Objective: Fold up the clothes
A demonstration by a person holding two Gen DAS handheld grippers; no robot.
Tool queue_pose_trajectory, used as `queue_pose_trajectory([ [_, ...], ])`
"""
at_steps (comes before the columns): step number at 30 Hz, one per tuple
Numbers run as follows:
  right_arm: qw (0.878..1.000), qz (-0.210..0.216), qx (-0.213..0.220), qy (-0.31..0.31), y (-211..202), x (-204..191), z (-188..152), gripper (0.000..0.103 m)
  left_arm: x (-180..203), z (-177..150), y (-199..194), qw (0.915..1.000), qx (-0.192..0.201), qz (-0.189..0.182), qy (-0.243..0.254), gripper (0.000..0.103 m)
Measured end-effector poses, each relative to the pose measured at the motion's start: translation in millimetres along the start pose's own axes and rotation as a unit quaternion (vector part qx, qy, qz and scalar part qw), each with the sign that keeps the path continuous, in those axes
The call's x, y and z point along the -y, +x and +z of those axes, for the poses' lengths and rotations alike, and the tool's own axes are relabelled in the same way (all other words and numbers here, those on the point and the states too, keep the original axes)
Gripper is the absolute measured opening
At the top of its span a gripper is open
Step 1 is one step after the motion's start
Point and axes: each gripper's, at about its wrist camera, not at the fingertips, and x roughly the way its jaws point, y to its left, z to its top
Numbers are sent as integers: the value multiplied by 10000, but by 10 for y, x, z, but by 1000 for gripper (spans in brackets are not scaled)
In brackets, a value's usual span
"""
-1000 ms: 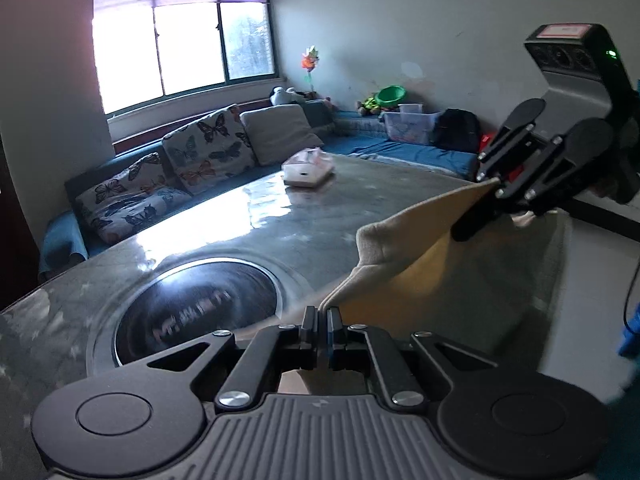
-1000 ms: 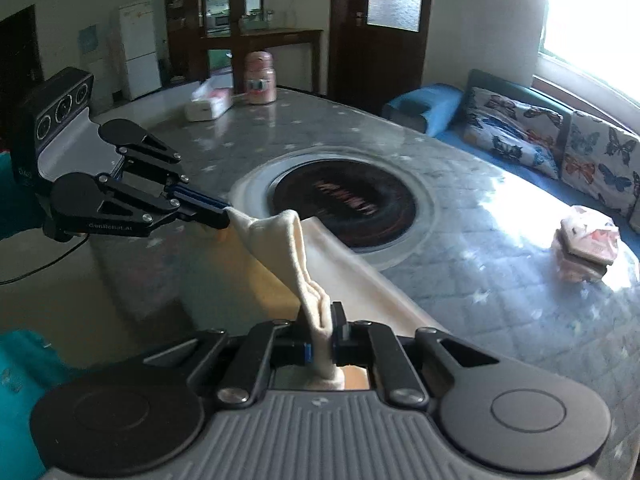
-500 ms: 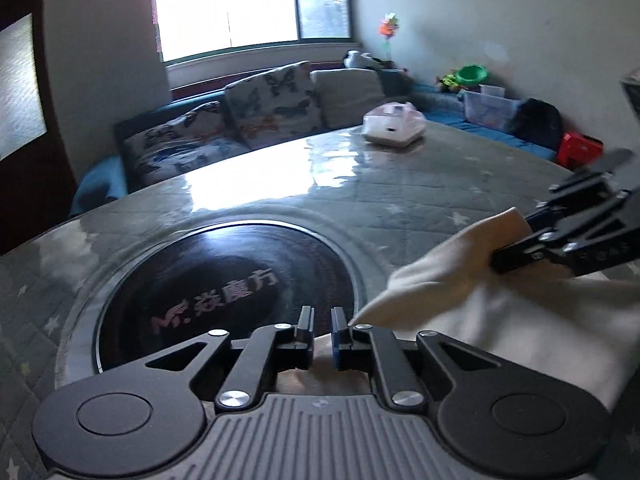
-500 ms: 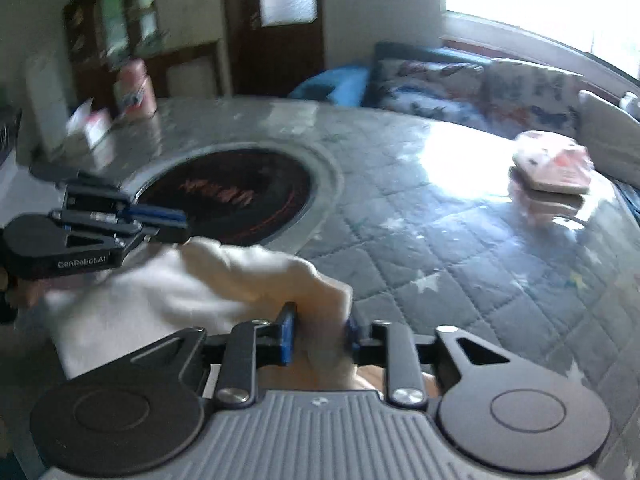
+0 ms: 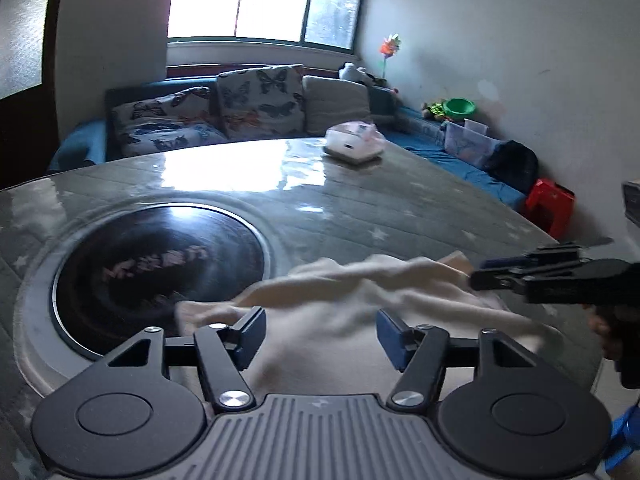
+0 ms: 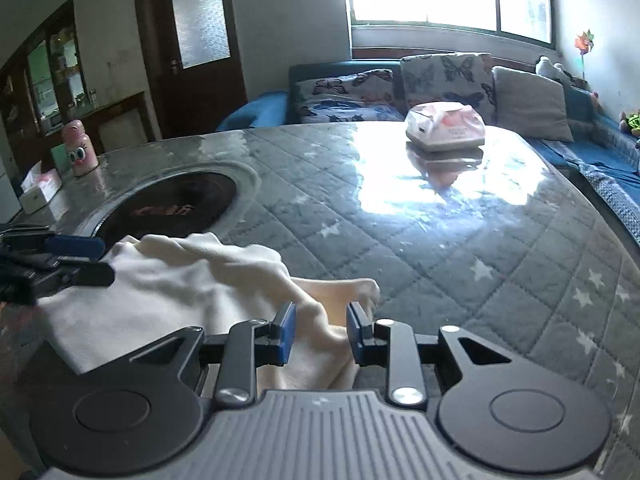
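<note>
A cream cloth (image 5: pixel 352 300) lies rumpled on the grey quilted table (image 5: pixel 360 208), by the dark round plate (image 5: pixel 160 264). My left gripper (image 5: pixel 318 336) is open, with the cloth loose between and under its fingers. My right gripper (image 6: pixel 320 334) is open too, its blue pads standing apart on either side of a fold of the cloth (image 6: pixel 192 280). The right gripper shows side-on at the right of the left wrist view (image 5: pixel 520 276). The left gripper shows at the left edge of the right wrist view (image 6: pixel 60 256).
A pink-and-white tissue pack (image 6: pixel 446 126) lies at the far side of the table. A pink bottle (image 6: pixel 80 148) and a tissue box (image 6: pixel 38 188) stand at the far left. A sofa with butterfly cushions (image 5: pixel 240 108) runs behind the table. A red stool (image 5: pixel 550 208) stands at the right.
Both grippers have come down to the table with the cloth and opened. The cloth, held up a second ago, now lies loose on the table.
</note>
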Motion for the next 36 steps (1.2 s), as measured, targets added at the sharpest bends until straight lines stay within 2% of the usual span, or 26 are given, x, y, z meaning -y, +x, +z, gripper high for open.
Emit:
queue_pose_trajectory([
  [4,9999,-102,16,-47,21,-13,-59,27,126,-81,-10,9999,-66,-137,-25,70],
  [8,9993,-283,12,-256,55,-30,-102,27,172,-148,34,9998,-152,-99,-26,71],
  [11,9995,-282,24,-142,61,-2,-124,27,189,-168,60,9999,-152,-48,-7,74],
  [12,9995,-303,36,-111,57,0,-127,25,197,-173,60,9999,-151,-29,18,74],
  [13,9993,-343,56,-149,50,-14,-127,16,206,-176,62,9999,-150,-13,48,75],
  [16,9980,-491,128,-366,26,-79,-121,8,225,-188,77,9998,-156,35,86,79],
  [24,9922,-867,269,-860,-16,-221,-102,5,243,-213,107,9998,-174,46,110,85],
  [27,9936,-850,73,-737,90,-160,-132,5,245,-227,113,9998,-174,48,131,85],
  [34,9964,-592,161,-584,-13,-152,5,7,156,-139,74,9997,-163,-149,-82,83],
  [36,9976,-388,157,-548,15,-185,48,7,100,-85,64,9994,-126,-239,-203,78],
])
